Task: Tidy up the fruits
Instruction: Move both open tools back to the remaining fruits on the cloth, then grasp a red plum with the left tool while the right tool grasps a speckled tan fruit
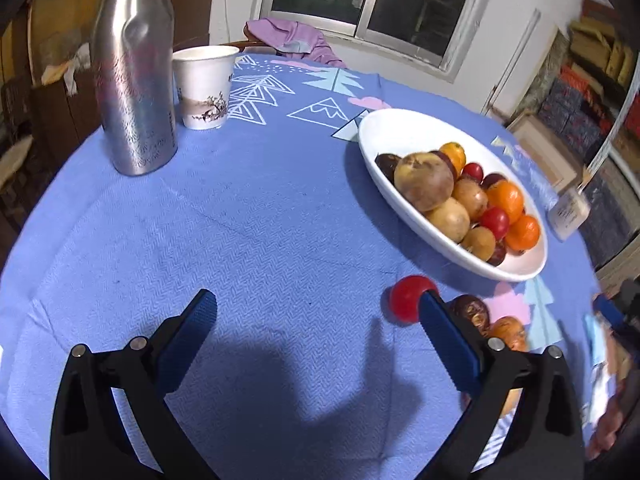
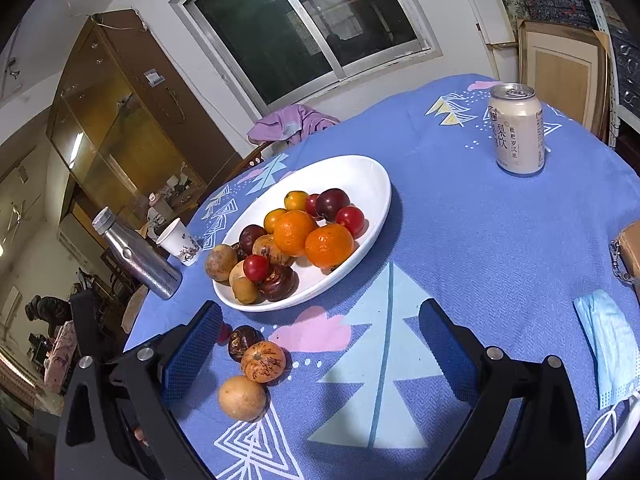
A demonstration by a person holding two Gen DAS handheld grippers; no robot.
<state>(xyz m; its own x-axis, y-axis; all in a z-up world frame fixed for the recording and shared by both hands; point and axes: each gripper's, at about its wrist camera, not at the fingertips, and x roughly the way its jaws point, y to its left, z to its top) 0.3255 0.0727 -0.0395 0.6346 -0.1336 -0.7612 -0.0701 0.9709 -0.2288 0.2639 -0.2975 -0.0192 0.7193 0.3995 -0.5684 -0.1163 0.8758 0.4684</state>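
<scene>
Red tomato sits beside my spread left claw; I centre it before pinching gently.

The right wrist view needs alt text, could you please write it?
An open right gripper hovers over a blue patterned tablecloth, near three loose fruits beside a white oval plate piled with fruit; a pale drink can stands behind.

The red tomato is partly hidden by the left gripper; at 3 o'clock, the face mask is cut off, and the bottle top at 12.
</scene>
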